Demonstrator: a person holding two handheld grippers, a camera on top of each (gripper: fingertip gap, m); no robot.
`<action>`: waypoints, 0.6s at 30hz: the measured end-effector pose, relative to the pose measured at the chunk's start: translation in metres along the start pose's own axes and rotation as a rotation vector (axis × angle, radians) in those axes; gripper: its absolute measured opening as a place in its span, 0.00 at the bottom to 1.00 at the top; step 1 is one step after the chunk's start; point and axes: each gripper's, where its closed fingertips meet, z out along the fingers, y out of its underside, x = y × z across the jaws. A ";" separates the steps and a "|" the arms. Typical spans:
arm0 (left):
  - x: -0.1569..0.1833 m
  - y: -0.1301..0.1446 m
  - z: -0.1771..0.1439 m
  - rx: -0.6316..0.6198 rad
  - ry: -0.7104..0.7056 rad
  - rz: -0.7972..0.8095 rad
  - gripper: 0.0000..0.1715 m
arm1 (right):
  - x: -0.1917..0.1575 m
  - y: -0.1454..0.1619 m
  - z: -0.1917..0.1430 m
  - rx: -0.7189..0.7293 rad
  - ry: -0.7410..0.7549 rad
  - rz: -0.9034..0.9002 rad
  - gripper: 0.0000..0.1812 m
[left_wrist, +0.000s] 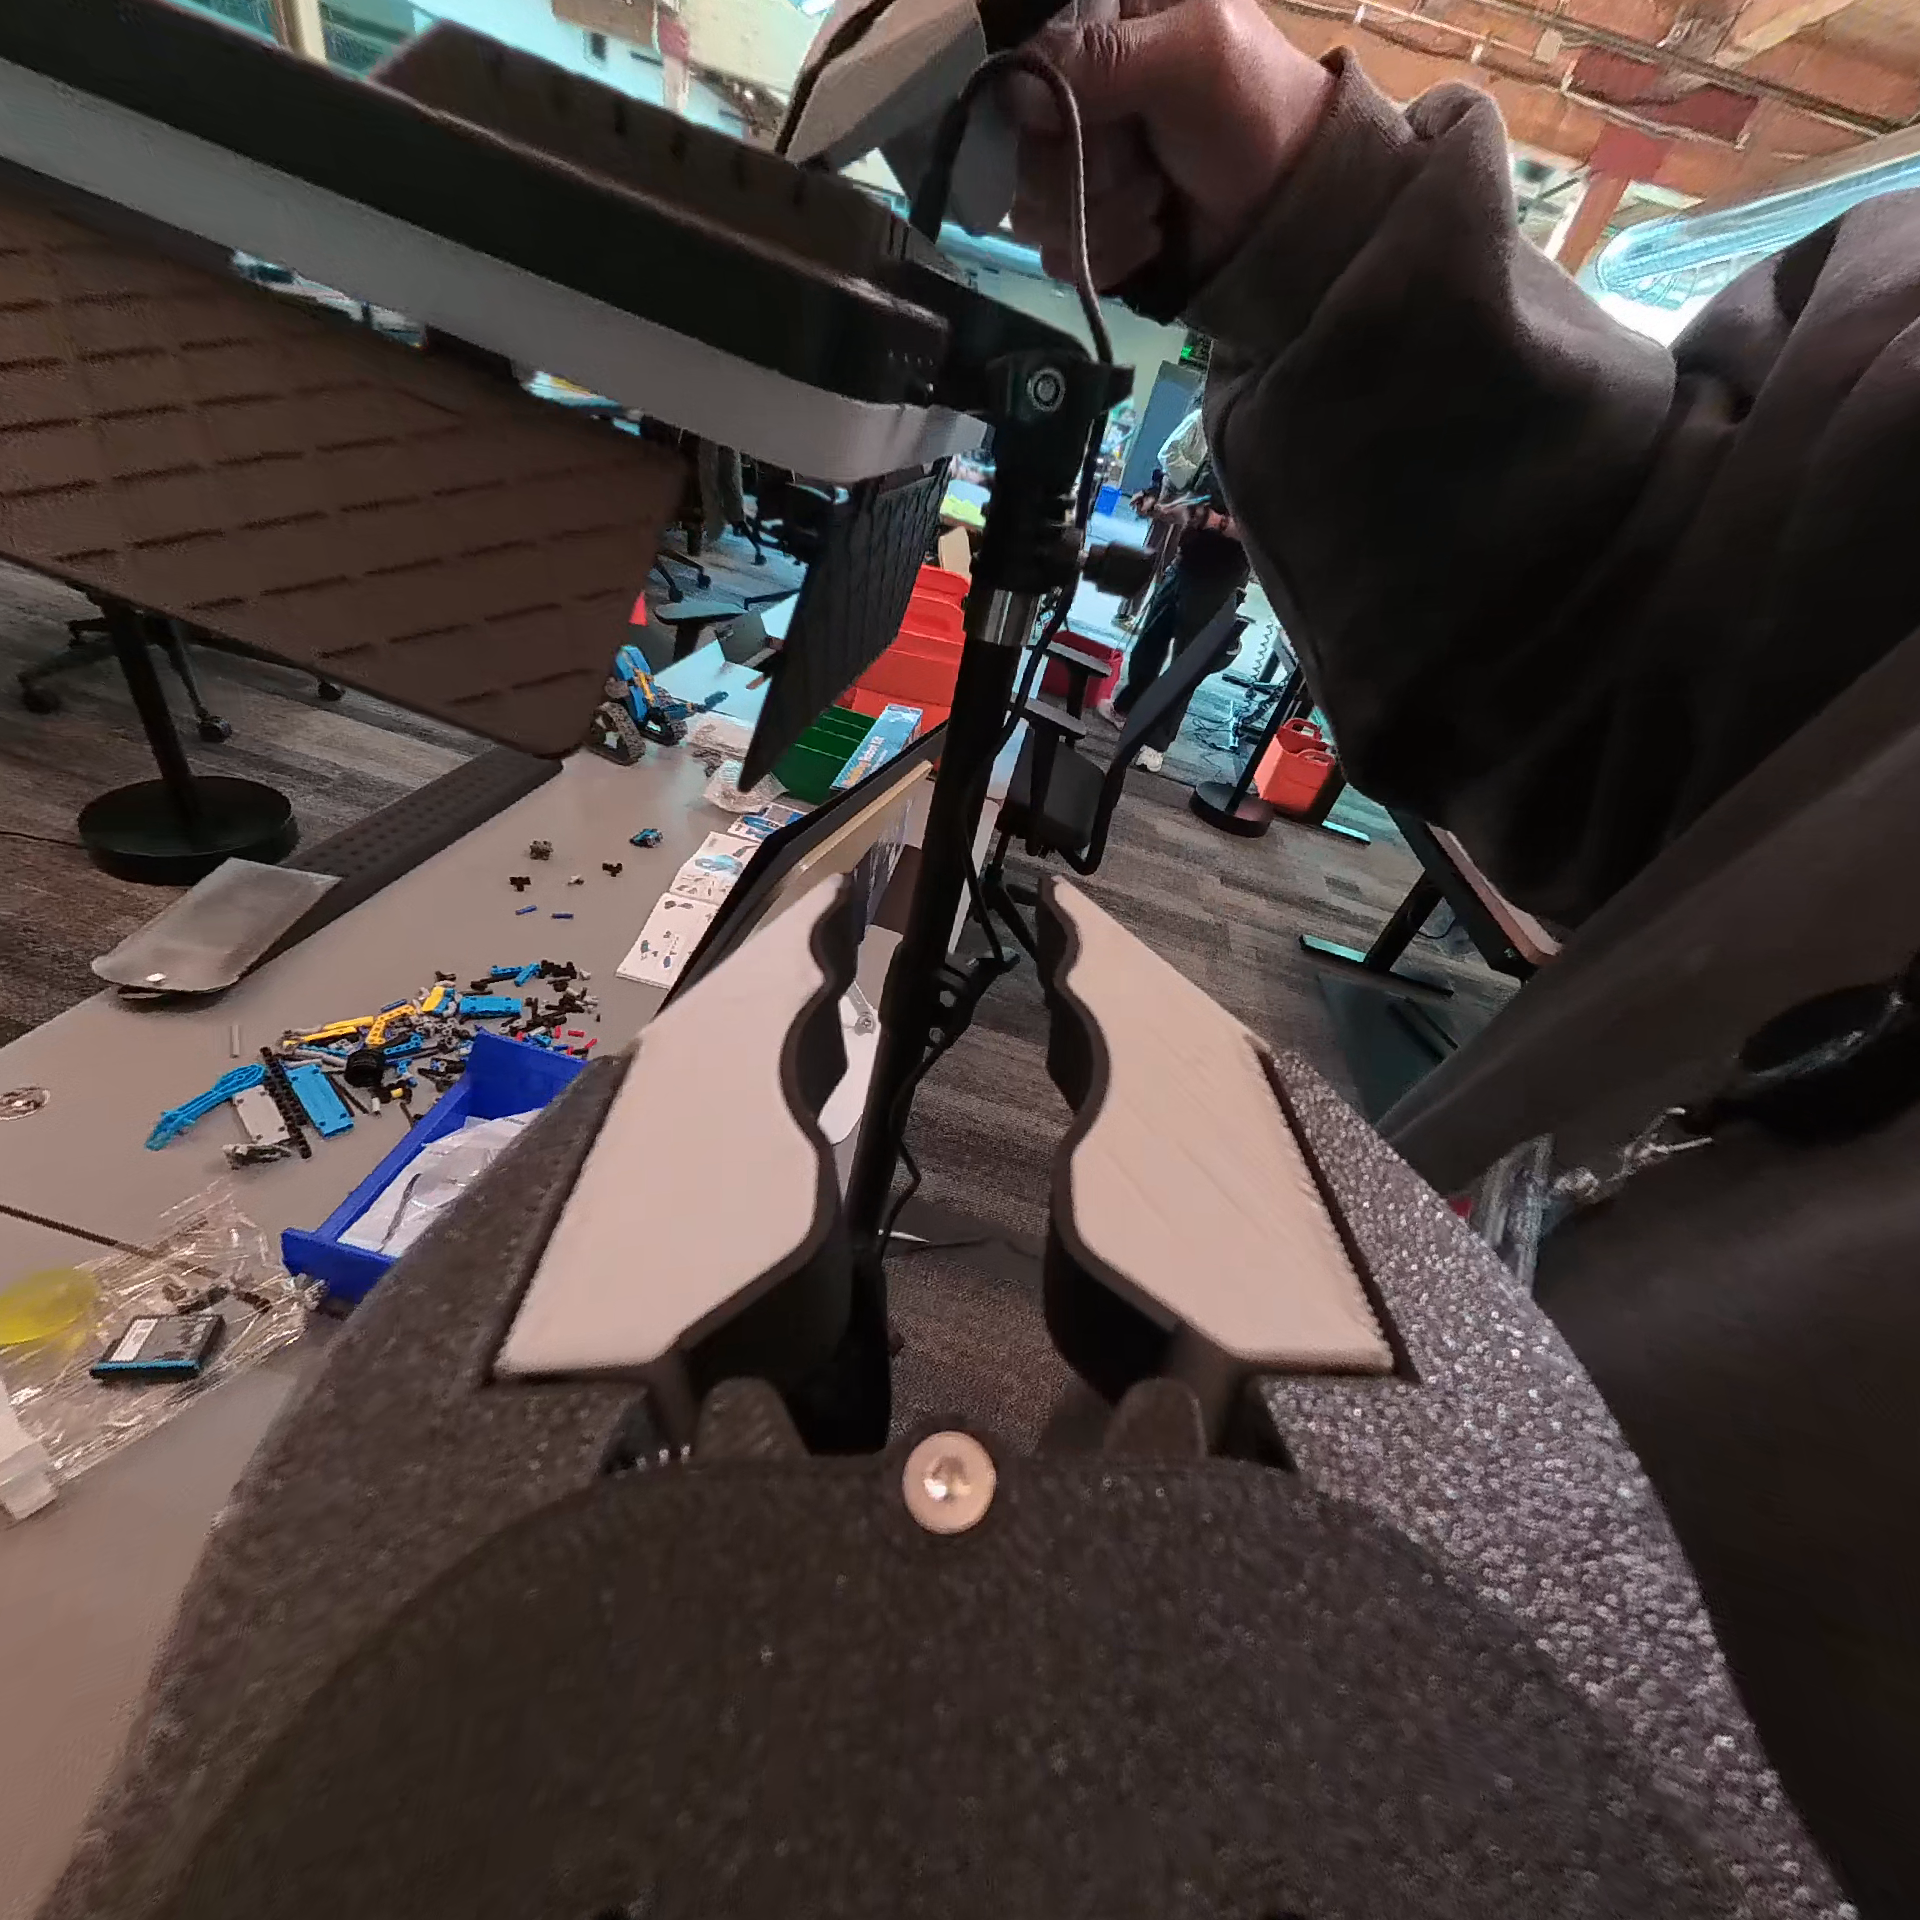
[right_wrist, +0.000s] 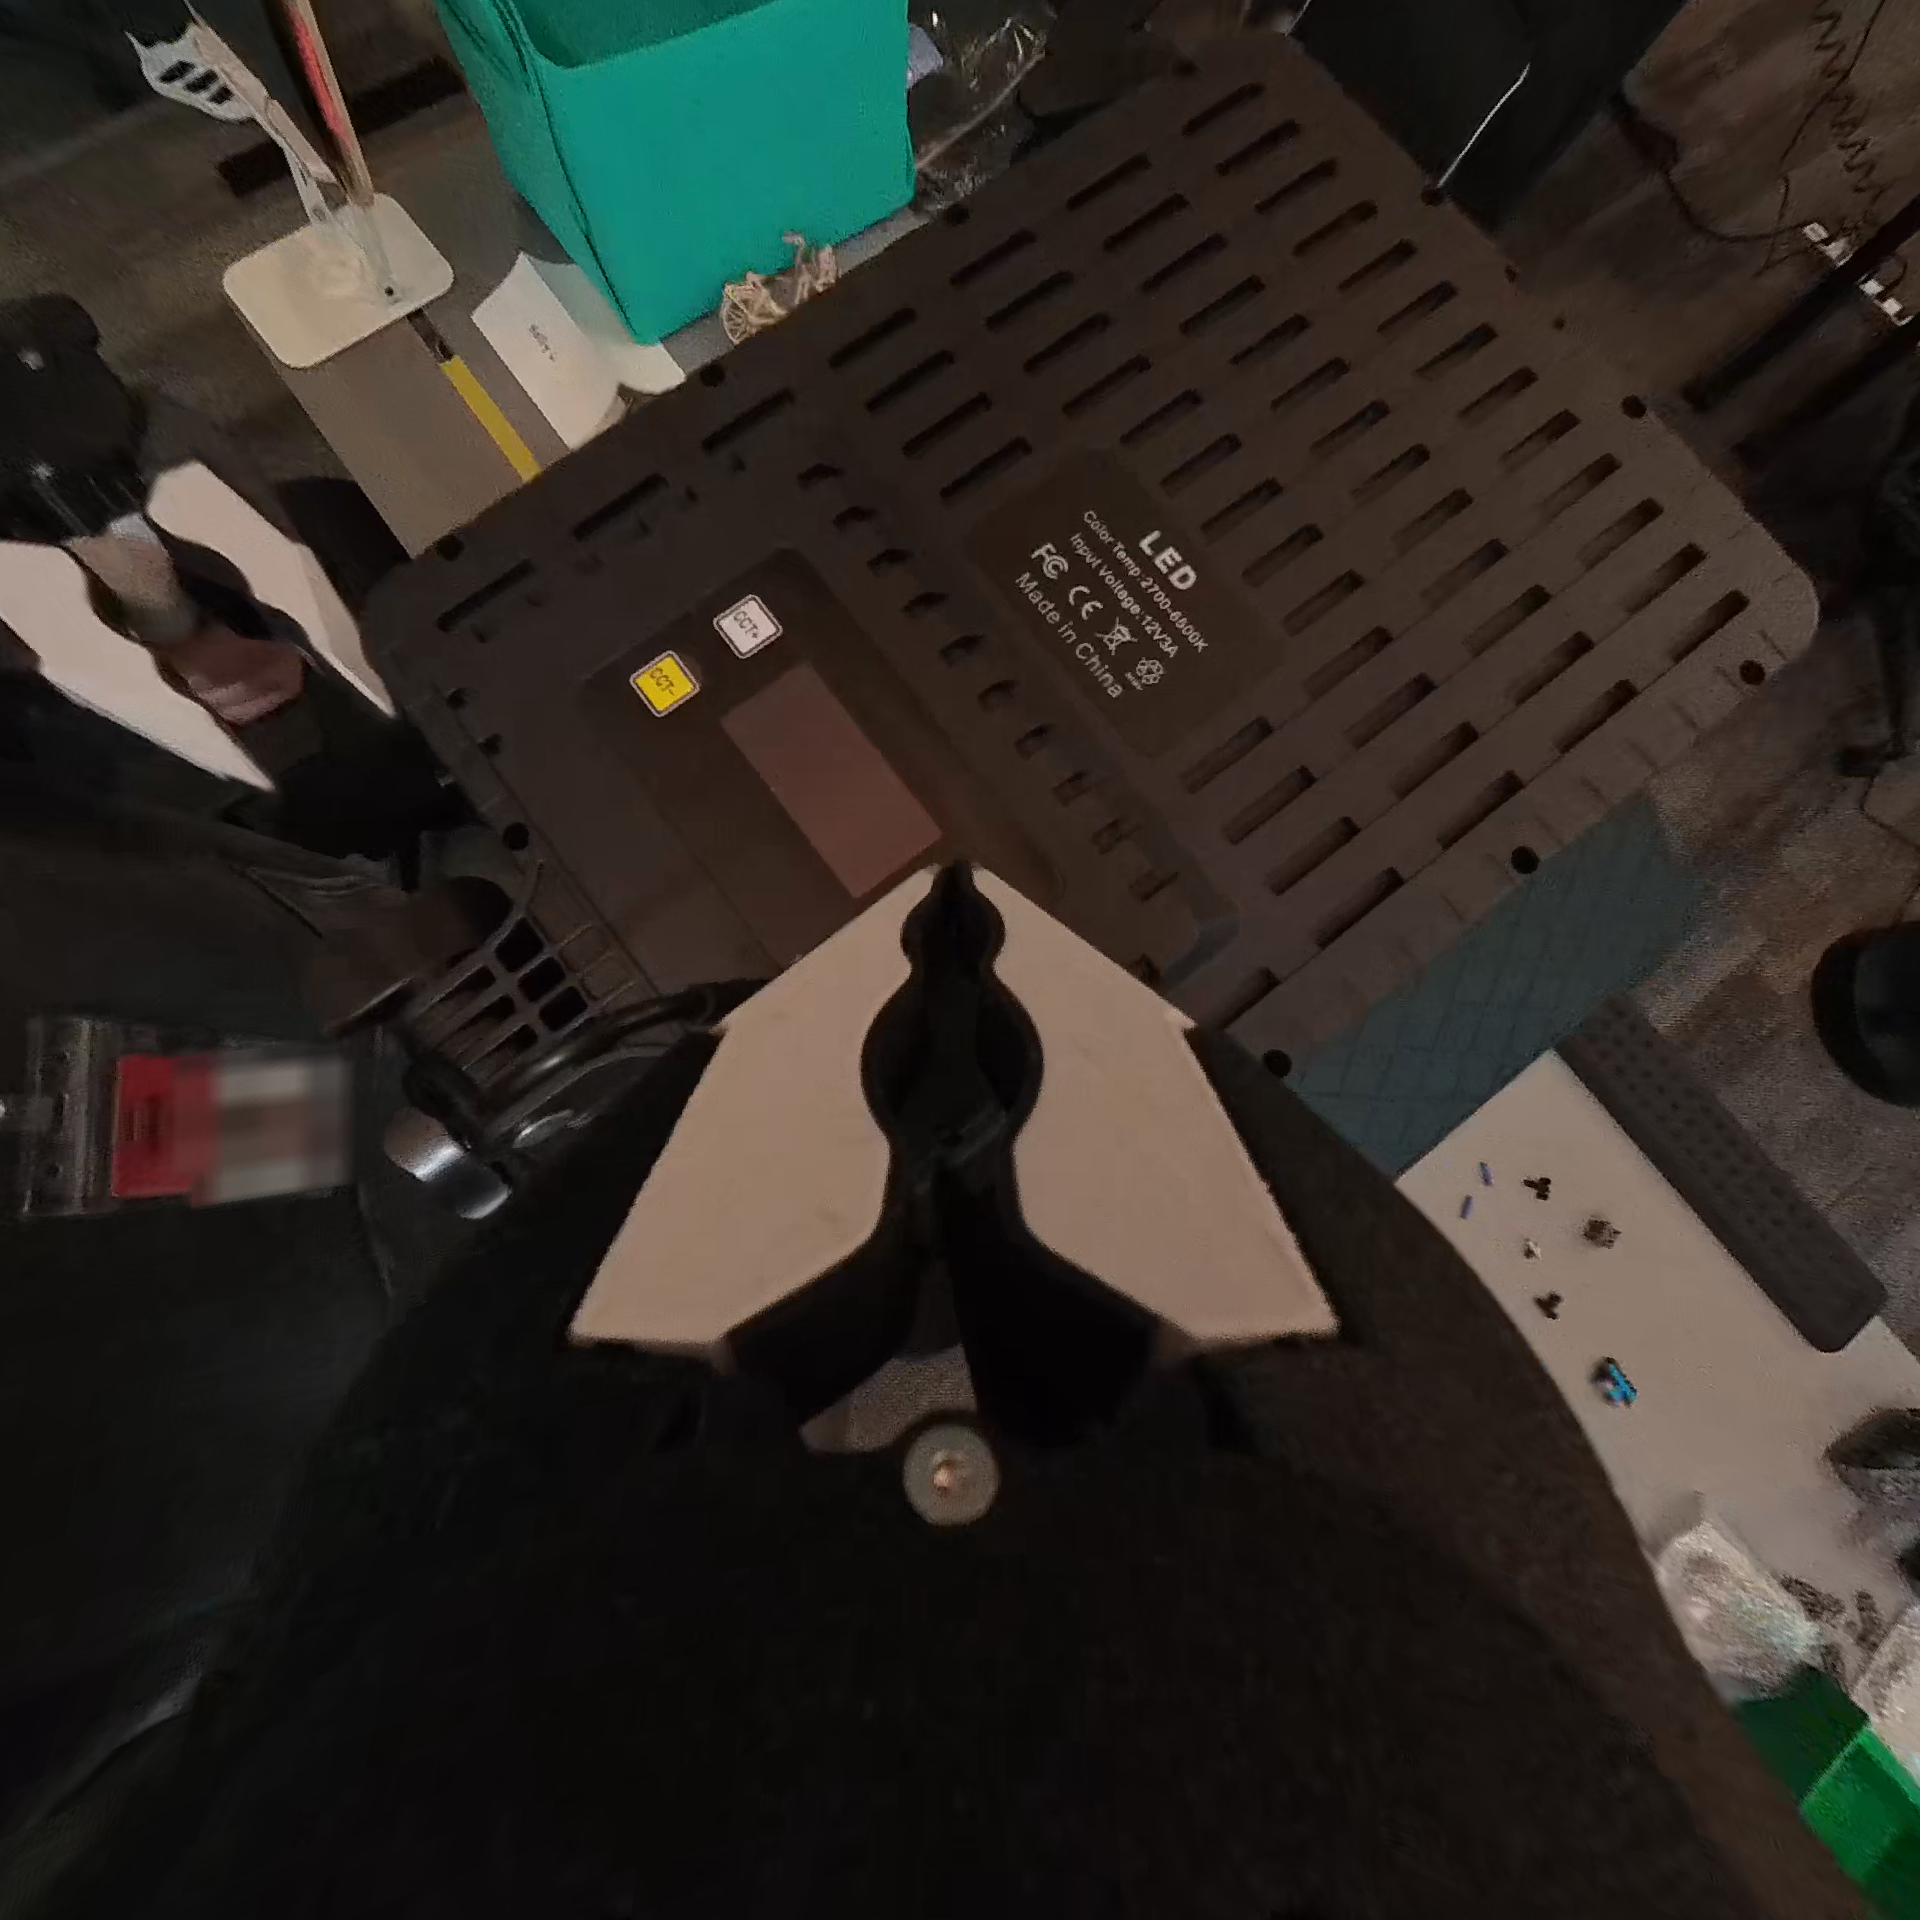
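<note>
A black LED panel light (left_wrist: 436, 197) sits tilted on top of a black stand pole (left_wrist: 966, 748). My left gripper (left_wrist: 940, 904) is open, with the pole standing between its grey fingers and apart from both. In the right wrist view I look down on the panel's slotted back (right_wrist: 1299, 436). My right gripper (right_wrist: 951, 878) is above it with its fingertips together, shut on a thin black cable (right_wrist: 623, 1023) that runs in from the panel's edge. The cable (left_wrist: 1081, 239) also loops down beside the hand (left_wrist: 1143, 135) that holds the right gripper. The left gripper (right_wrist: 156, 582) shows at the left edge.
A grey table (left_wrist: 104, 1558) holds a blue bin (left_wrist: 436, 1143), loose blue, yellow and black building pieces (left_wrist: 395, 1039) and plastic bags (left_wrist: 125, 1309). A second slotted panel (left_wrist: 260, 499) stands behind on a floor stand. A teal box (right_wrist: 707, 156) is beyond the panel. A person (left_wrist: 1184, 582) stands far off.
</note>
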 end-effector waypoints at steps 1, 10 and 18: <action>-0.001 0.002 0.006 -0.004 -0.006 0.004 0.20 | 0.000 0.000 0.000 0.013 -0.006 0.015 0.00; -0.004 -0.019 0.064 0.023 -0.196 0.107 0.21 | 0.005 -0.005 -0.002 0.005 0.032 -0.050 0.00; -0.024 -0.020 0.066 -0.012 -0.301 0.134 0.22 | 0.006 -0.009 0.000 -0.072 0.133 -0.208 0.00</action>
